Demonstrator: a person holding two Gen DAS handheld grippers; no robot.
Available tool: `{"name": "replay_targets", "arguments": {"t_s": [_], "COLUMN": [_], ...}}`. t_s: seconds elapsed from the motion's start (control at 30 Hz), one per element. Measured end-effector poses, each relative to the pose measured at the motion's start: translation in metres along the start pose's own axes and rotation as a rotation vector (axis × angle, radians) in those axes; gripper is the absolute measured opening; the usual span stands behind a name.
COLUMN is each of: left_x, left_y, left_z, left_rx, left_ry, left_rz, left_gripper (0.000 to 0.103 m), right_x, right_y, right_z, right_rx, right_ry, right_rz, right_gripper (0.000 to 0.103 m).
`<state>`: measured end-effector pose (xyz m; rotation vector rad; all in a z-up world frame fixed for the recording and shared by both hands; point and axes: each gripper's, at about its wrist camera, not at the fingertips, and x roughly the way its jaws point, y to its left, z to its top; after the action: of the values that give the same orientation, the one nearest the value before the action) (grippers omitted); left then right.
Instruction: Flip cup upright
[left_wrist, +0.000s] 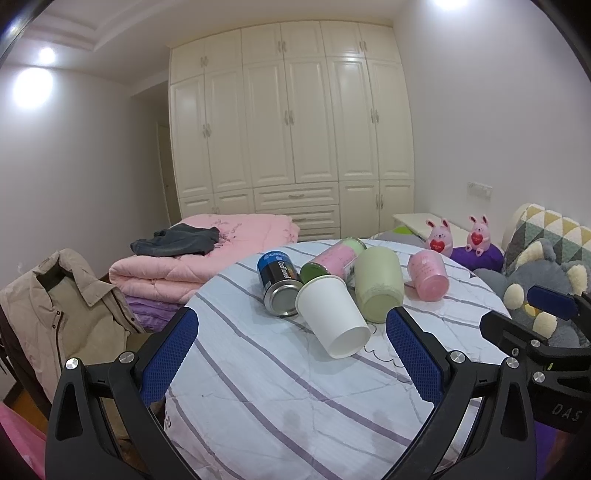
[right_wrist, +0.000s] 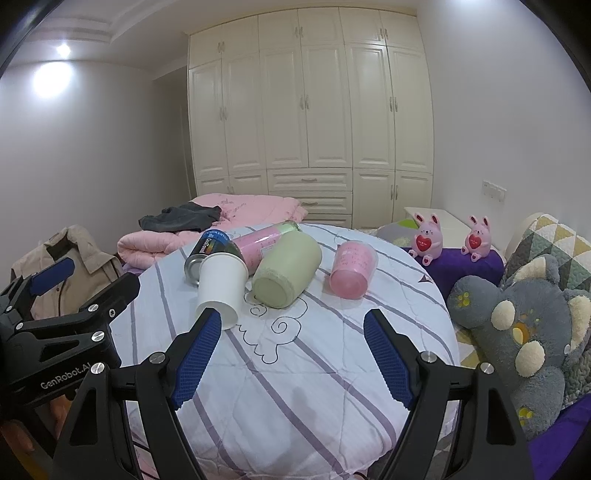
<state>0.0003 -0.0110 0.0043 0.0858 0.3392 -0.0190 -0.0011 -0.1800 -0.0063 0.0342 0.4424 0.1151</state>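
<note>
A white paper cup (left_wrist: 332, 315) (right_wrist: 221, 288) lies on its side on the striped quilt (left_wrist: 266, 387) (right_wrist: 295, 369), mouth toward me. A pale green cup (left_wrist: 378, 282) (right_wrist: 288, 269) and a pink cup (left_wrist: 428, 275) (right_wrist: 352, 267) lie on their sides to its right. My left gripper (left_wrist: 291, 325) is open and empty, just short of the white cup. My right gripper (right_wrist: 291, 325) is open and empty, short of the green cup; its left finger (right_wrist: 199, 354) overlaps the white cup's rim in its own view.
A blue-black can (left_wrist: 277, 282) (right_wrist: 205, 251) and a pink-green bottle (left_wrist: 332, 258) (right_wrist: 258, 240) lie behind the cups. A grey plush (right_wrist: 524, 332), pink bunnies (right_wrist: 424, 238), folded pink bedding (left_wrist: 177, 266) and a beige jacket (left_wrist: 70, 302) surround the quilted surface. A white wardrobe (left_wrist: 291, 122) stands behind.
</note>
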Motion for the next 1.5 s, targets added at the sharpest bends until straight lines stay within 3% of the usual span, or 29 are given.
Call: {"name": "replay_targets", "arguments": {"t_s": [0.33, 0.6, 0.7, 0.93, 1.17, 1.5], "left_x": [0.016, 0.048, 0.066, 0.111, 0.164, 0.229], "left_y": [-0.005, -0.007, -0.007, -0.007, -0.005, 0.000], "left_z": [0.013, 0.023, 0.031, 0.051, 0.078, 0.094], "left_rx": [0.013, 0.035, 0.037, 0.041, 0.008, 0.011], "left_ry": [0.041, 0.122, 0.170, 0.262, 0.356, 0.452], "left_rz": [-0.024, -0.061, -0.106, -0.153, -0.182, -0.143], "left_gripper": [0.103, 0.103, 0.103, 0.103, 0.103, 0.103], "right_x": [0.006, 0.028, 0.040, 0.086, 0.138, 0.208], "right_y": [-0.009, -0.025, -0.035, -0.066, -0.088, -0.104], "right_z": [0.011, 0.017, 0.023, 0.049, 0.070, 0.083], "right_rx": [0.059, 0.142, 0.184, 0.279, 0.294, 0.309], "right_ry": [0.095, 0.195, 0.237, 0.337, 0.466, 0.650], "right_rz": [-0.031, -0.074, -0.106, -0.164, -0.199, -0.134], "right_gripper": [0.081, 0.081, 0.081, 0.081, 0.081, 0.081]}}
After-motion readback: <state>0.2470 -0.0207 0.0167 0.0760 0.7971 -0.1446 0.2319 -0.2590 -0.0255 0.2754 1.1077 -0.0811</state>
